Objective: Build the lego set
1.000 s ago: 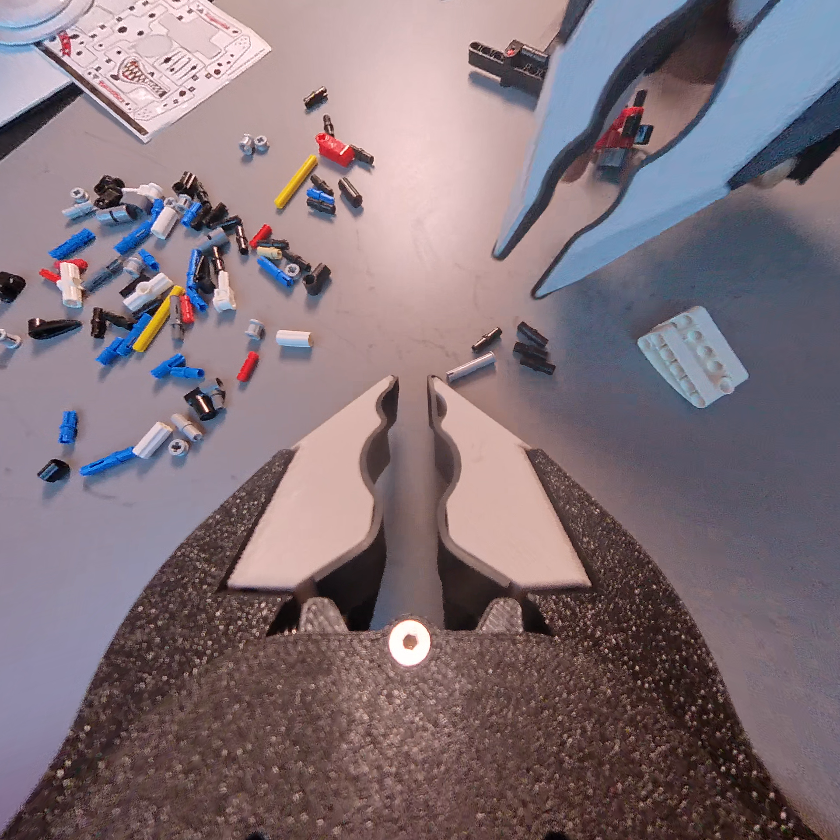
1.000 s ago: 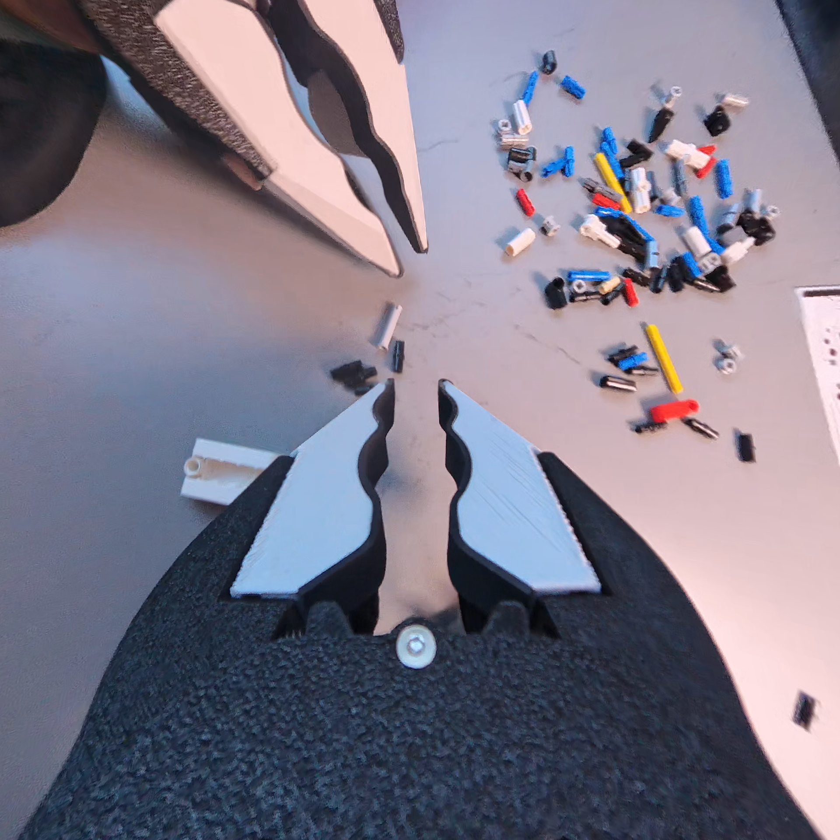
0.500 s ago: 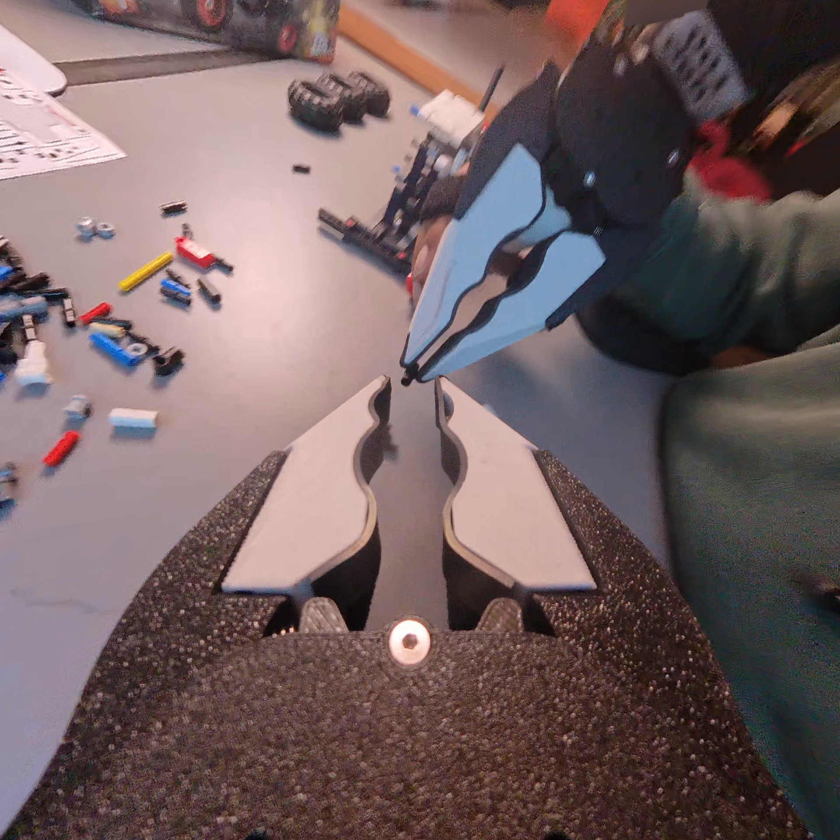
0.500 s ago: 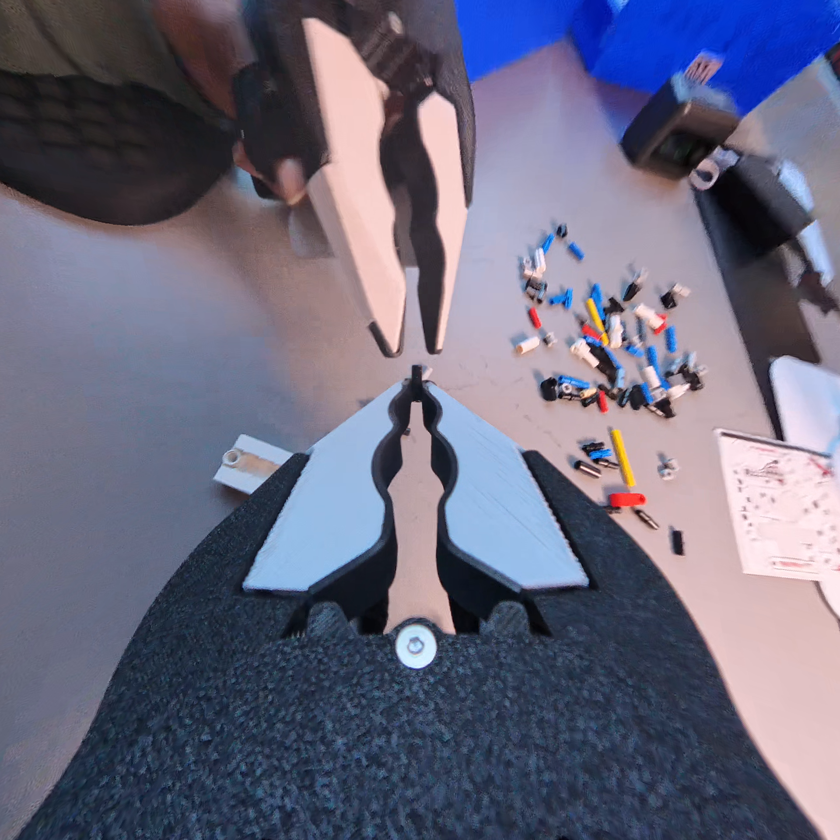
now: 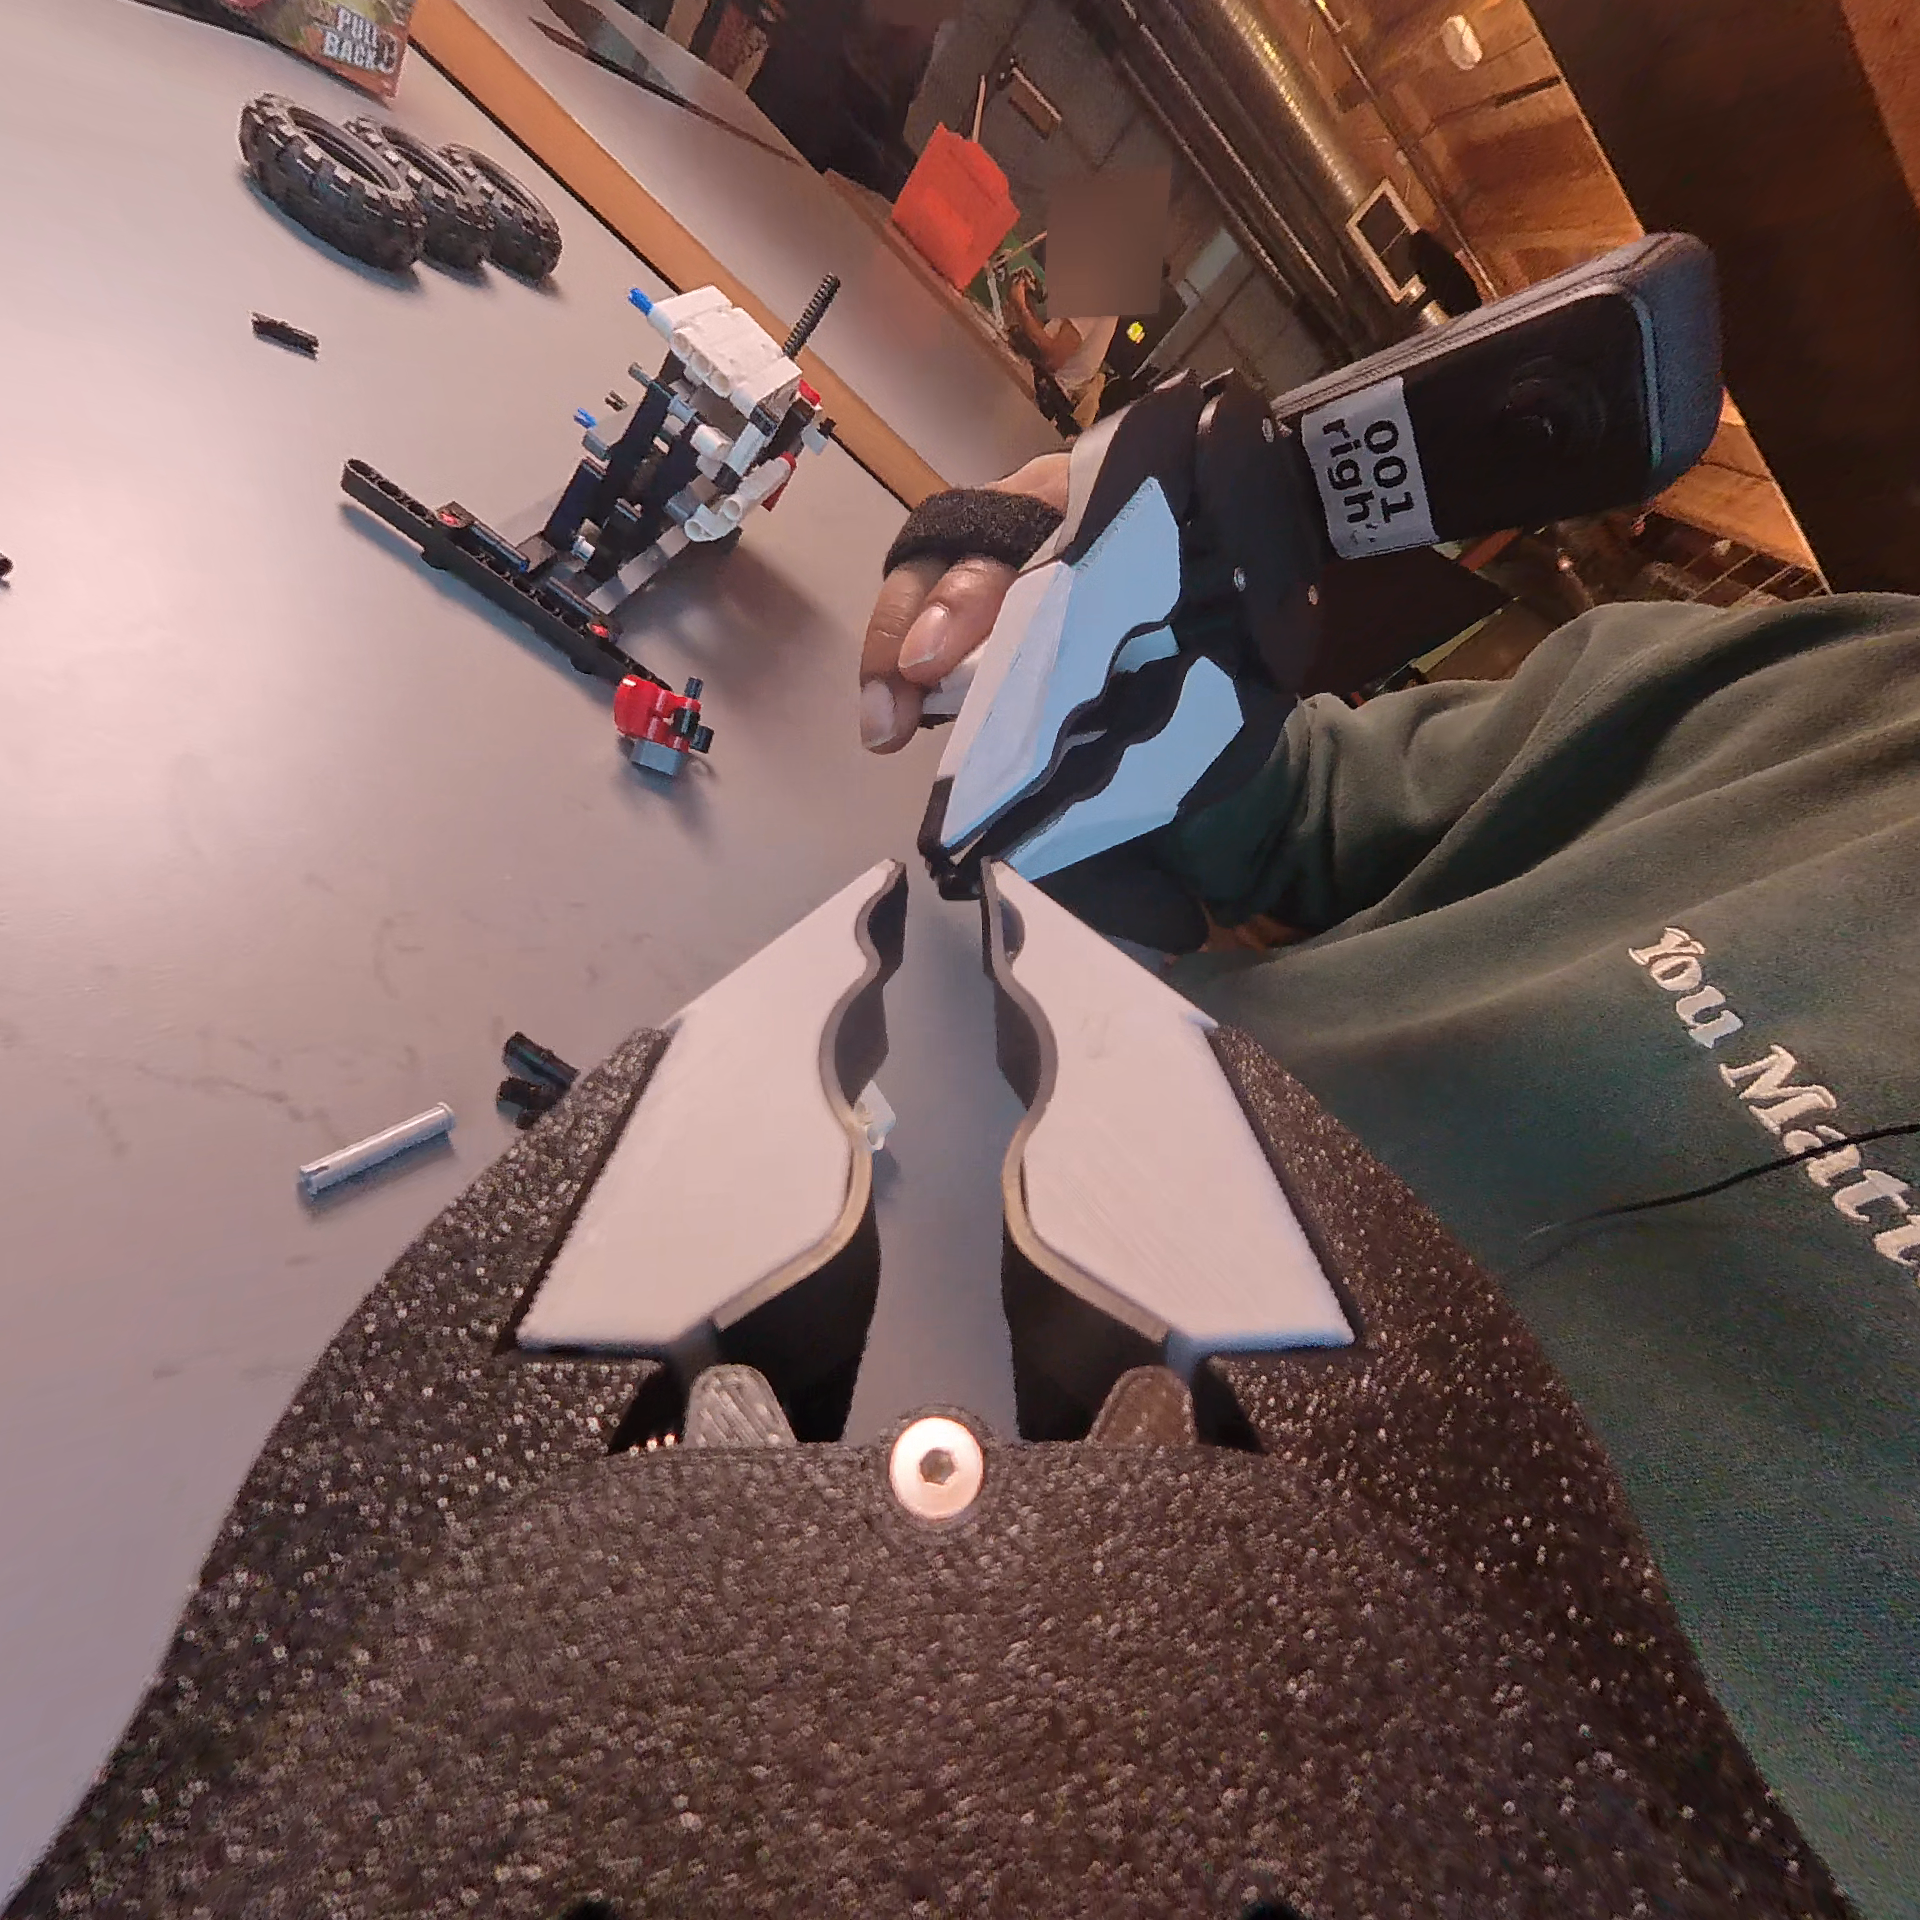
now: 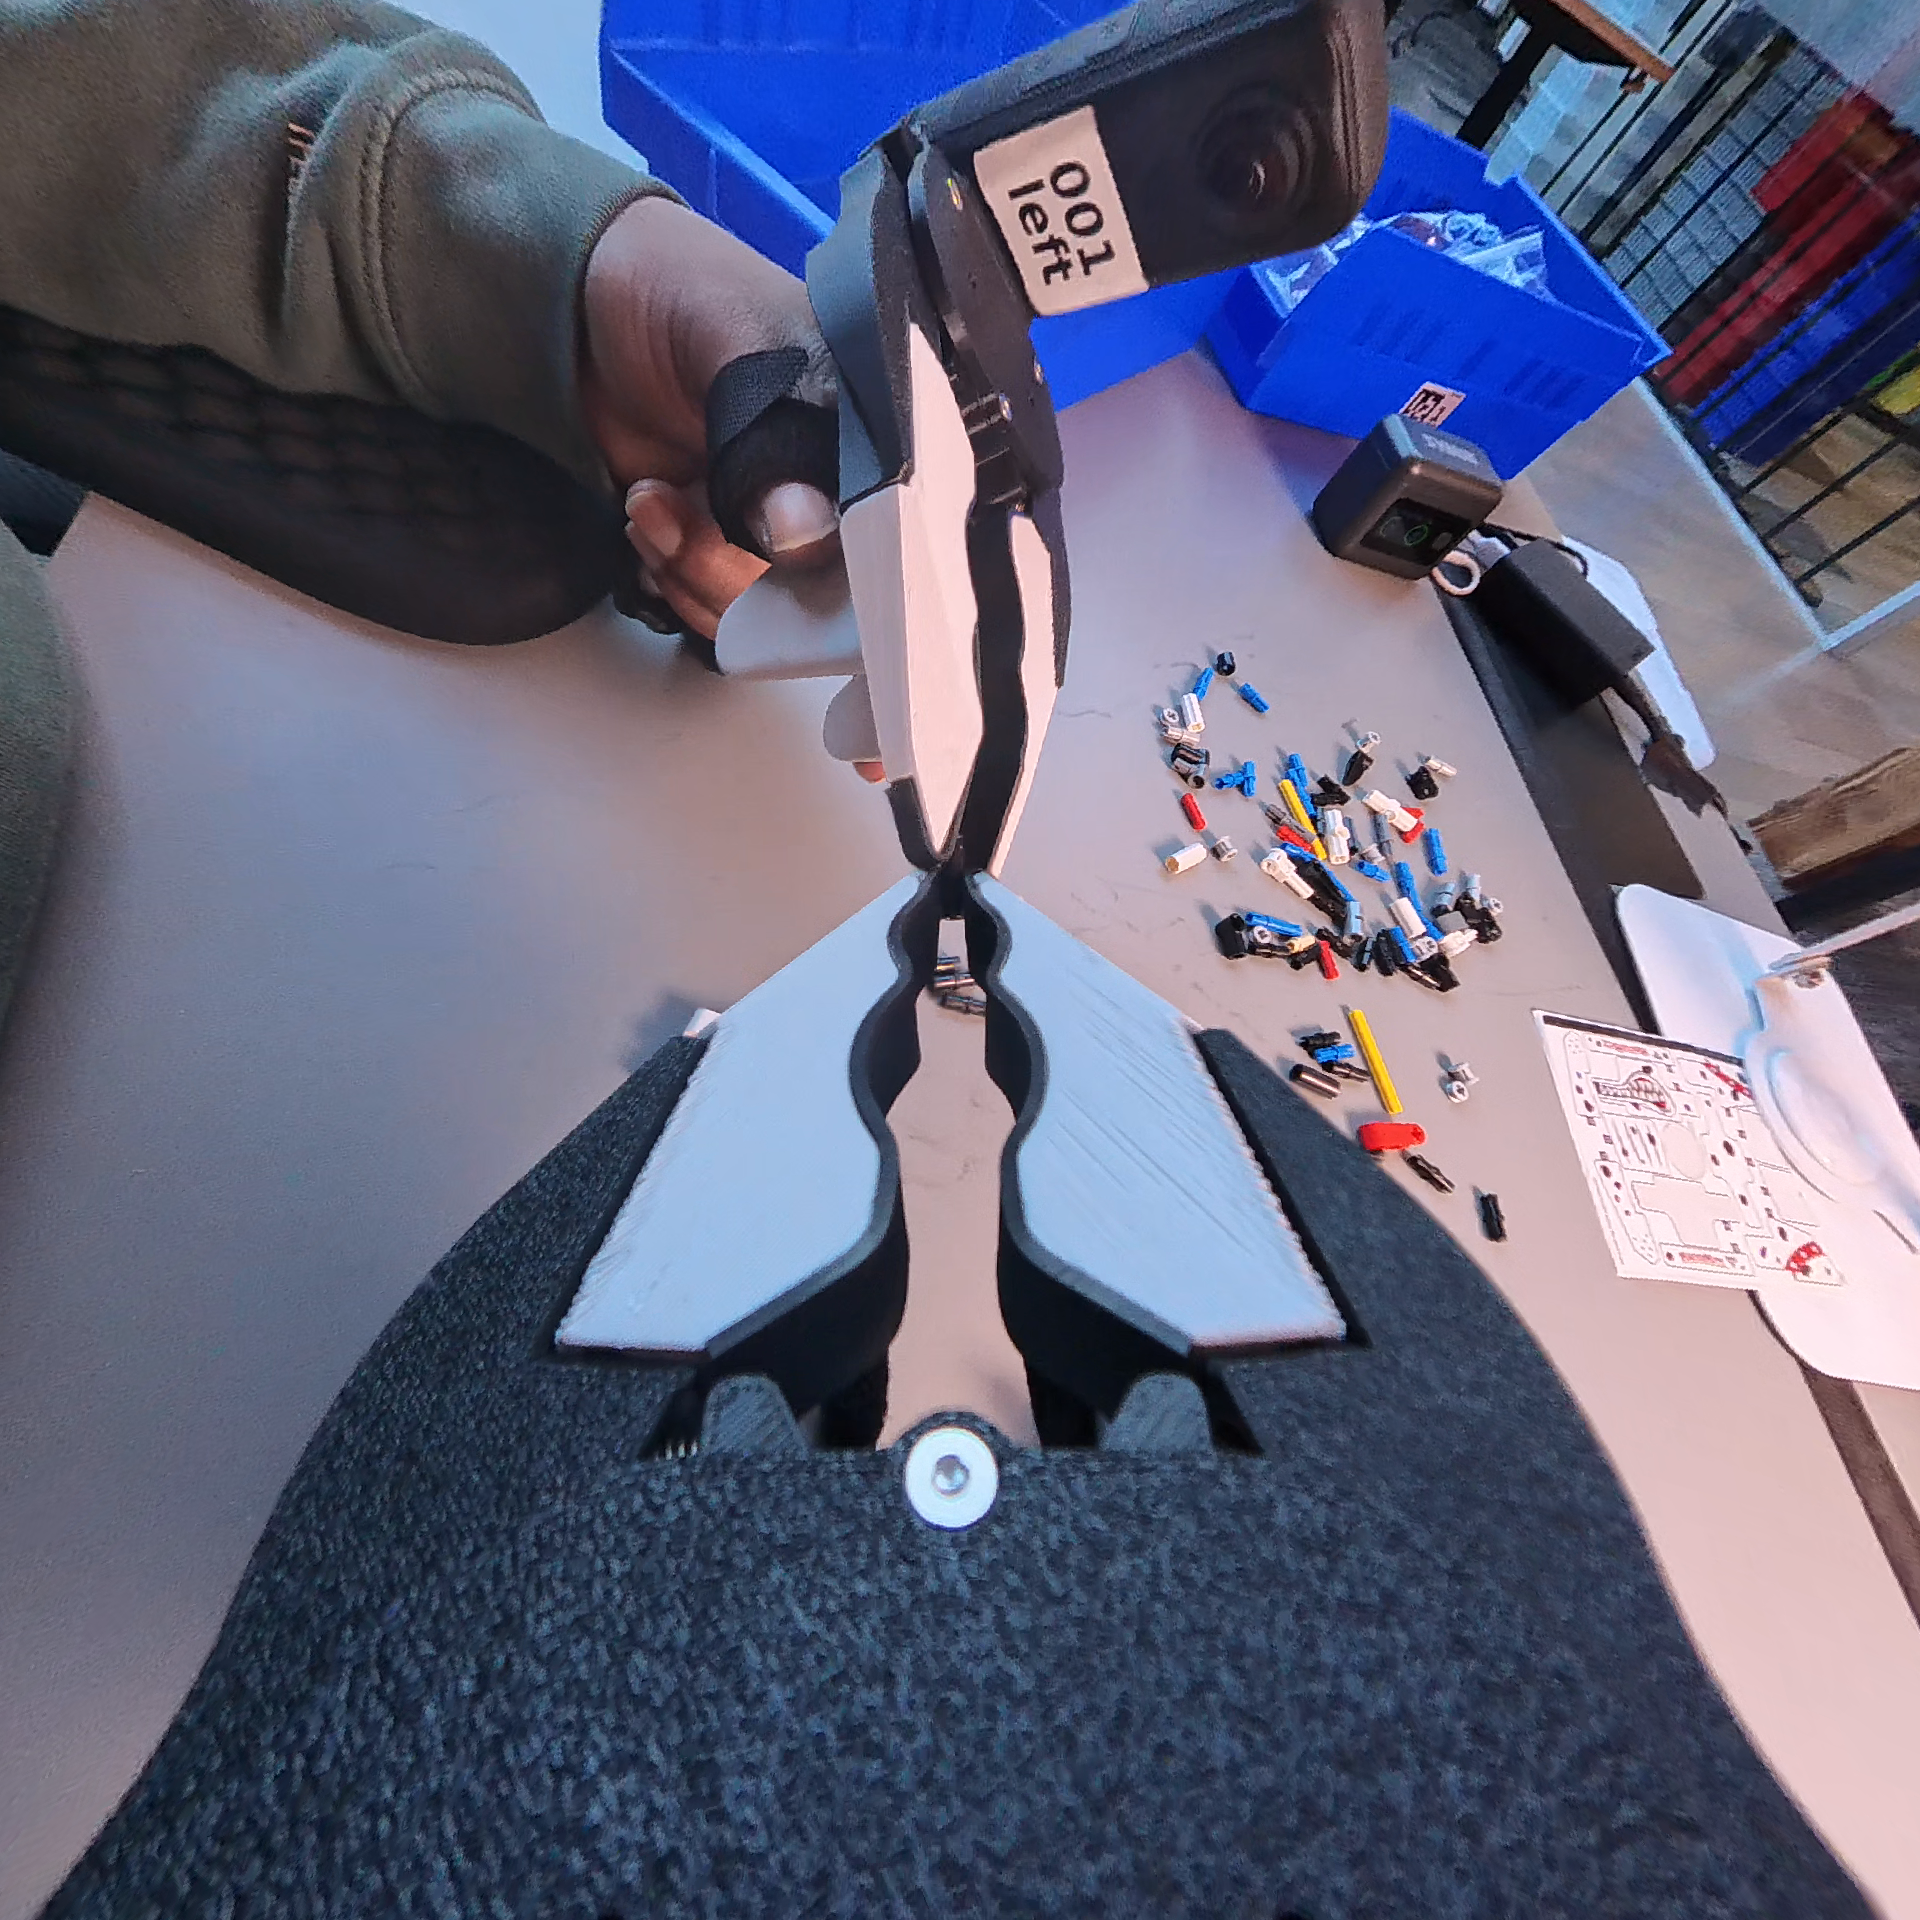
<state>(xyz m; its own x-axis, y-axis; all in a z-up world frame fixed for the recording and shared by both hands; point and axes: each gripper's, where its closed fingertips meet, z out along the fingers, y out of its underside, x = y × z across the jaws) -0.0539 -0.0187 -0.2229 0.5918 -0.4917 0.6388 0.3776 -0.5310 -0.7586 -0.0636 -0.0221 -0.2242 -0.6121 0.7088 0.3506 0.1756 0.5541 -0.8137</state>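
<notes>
My right gripper (image 6: 948,888) is shut on a small black pin (image 6: 948,906) and holds it above the grey table (image 6: 416,935). My left gripper (image 5: 941,871) is open, tip to tip with the right gripper (image 5: 948,864), and the pin's end lies between the left fingertips. In the right wrist view the left gripper (image 6: 964,860) points down from above. A partly built black and white model (image 5: 675,457) stands further back, with a small red assembly (image 5: 660,717) by it. Loose small parts (image 6: 1340,862) lie in a heap to the right.
Three black tyres (image 5: 395,197) lie at the far left. A grey axle pin (image 5: 374,1148) and black pins (image 5: 530,1070) lie near my left fingers. An instruction sheet (image 6: 1683,1164), blue bins (image 6: 1434,332) and a black device (image 6: 1408,509) are on the right. A green sleeve (image 5: 1558,935) fills the right side.
My right gripper closed on a black pin from the table and lifted it. Both grippers rose and tilted up until they met tip to tip.
</notes>
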